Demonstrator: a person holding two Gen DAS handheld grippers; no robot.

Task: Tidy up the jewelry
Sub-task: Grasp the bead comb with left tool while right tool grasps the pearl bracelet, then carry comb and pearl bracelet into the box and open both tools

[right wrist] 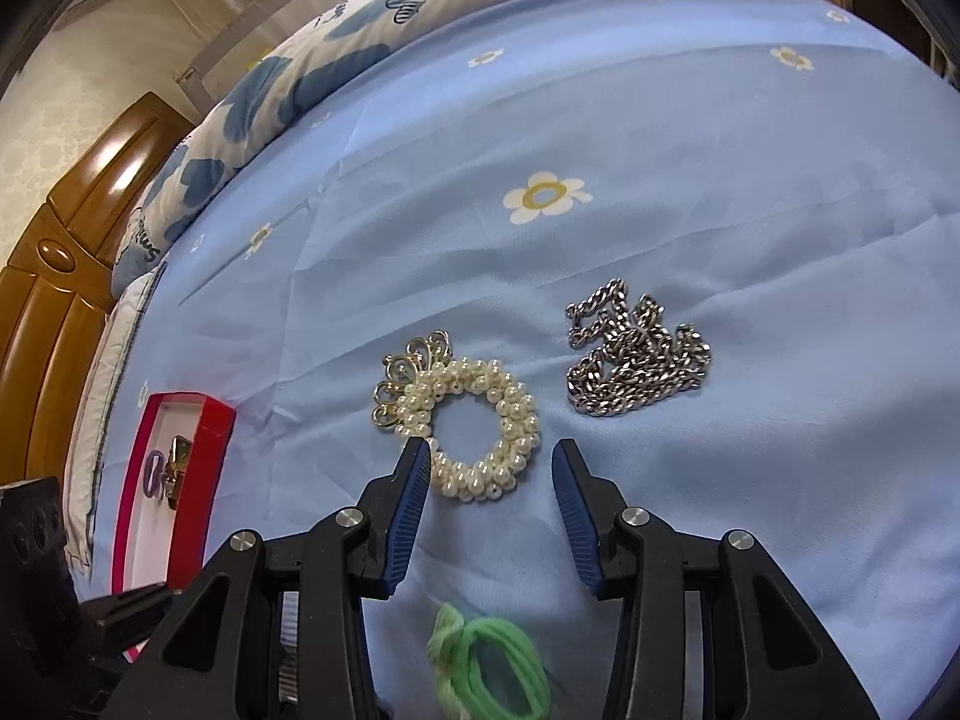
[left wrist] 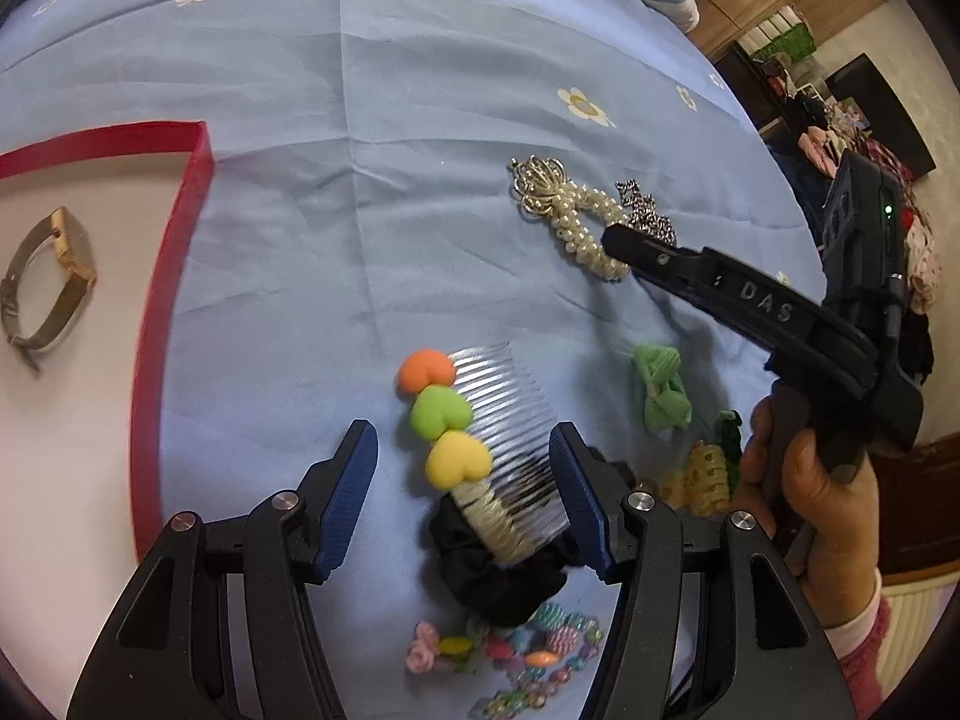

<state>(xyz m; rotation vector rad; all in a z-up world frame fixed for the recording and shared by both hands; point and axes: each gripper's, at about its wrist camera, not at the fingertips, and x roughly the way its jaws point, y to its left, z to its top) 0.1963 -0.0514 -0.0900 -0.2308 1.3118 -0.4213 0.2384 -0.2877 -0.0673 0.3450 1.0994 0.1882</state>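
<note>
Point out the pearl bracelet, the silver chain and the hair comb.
pearl bracelet [right wrist: 516,420]: right wrist view, right side of the pearl ring.
silver chain [right wrist: 639,369]: right wrist view, middle of the heap.
hair comb [left wrist: 510,420]: left wrist view, clear teeth.

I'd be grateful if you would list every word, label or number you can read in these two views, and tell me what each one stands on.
"DAS": raised letters on the black finger of the right gripper, seen in the left wrist view.
"Sm...": dark script on the cloud-print pillow, cut off by folds and the frame edge; the rest is unreadable.
Other script on that pillow: too distorted to read.
Nothing readable on the red box or the jewelry.
</note>
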